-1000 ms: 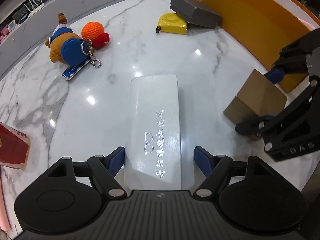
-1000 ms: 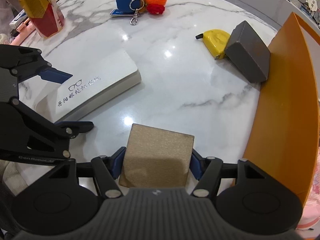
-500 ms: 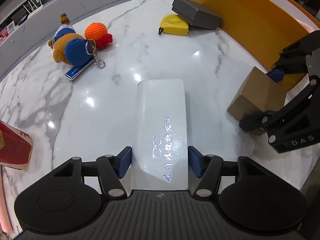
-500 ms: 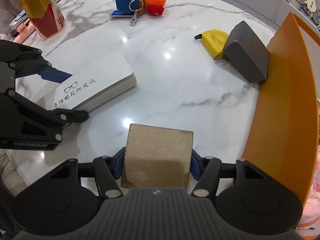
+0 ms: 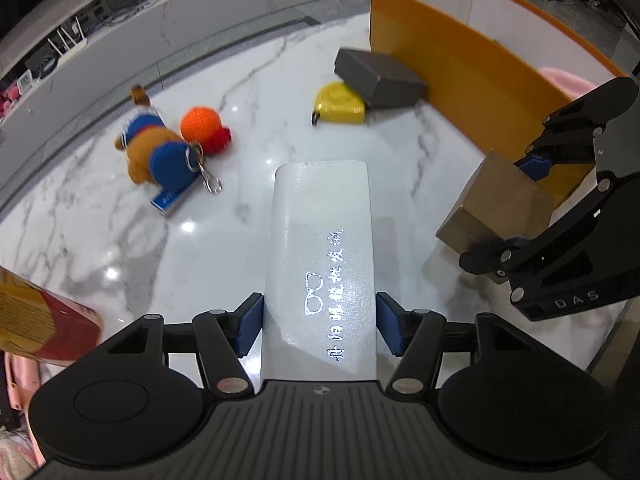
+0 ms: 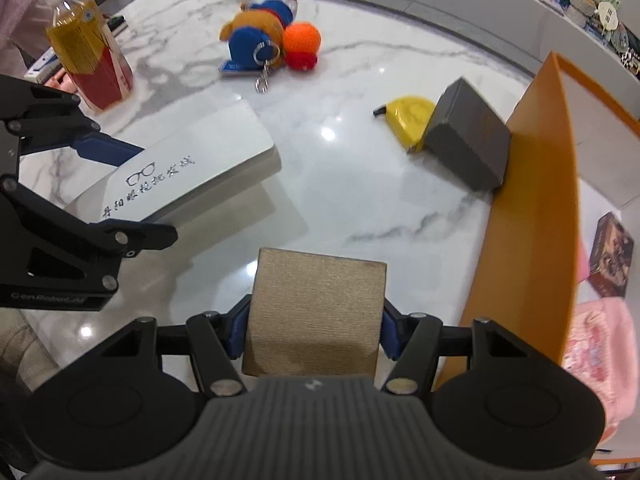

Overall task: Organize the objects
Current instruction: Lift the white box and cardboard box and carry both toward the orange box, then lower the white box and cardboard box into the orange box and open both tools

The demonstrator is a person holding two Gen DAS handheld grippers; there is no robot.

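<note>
Two boxes are now off the marble tabletop (image 5: 248,80) at once, where a second ago both were resting on it. The left gripper (image 5: 319,328) has drawn its fingers (image 5: 249,326) in from a wide spread and now pinches the white glasses case (image 5: 320,248) by its long sides; the right gripper (image 6: 314,330) pinches the tan box (image 6: 316,312) the same way, blue pads flat on both flanks. Each box casts a loose shadow on the marble below it, so both appear lifted clear.

The orange bin (image 6: 532,216) is the landmark. The tan box hangs just beside its near wall, the white case farther out on the open side. A grey box (image 6: 468,148) leans against the bin's outer wall with a yellow tape measure (image 6: 408,120) touching it. Well away from the bin lie the plush toys (image 6: 272,44) with a key ring, and a drink bottle (image 6: 90,60) stands farther still.

With both grips made and both loads raised, the pick-up looks done; carrying them over the bin's wall seems the likely next step, the tan box having the shorter trip.
</note>
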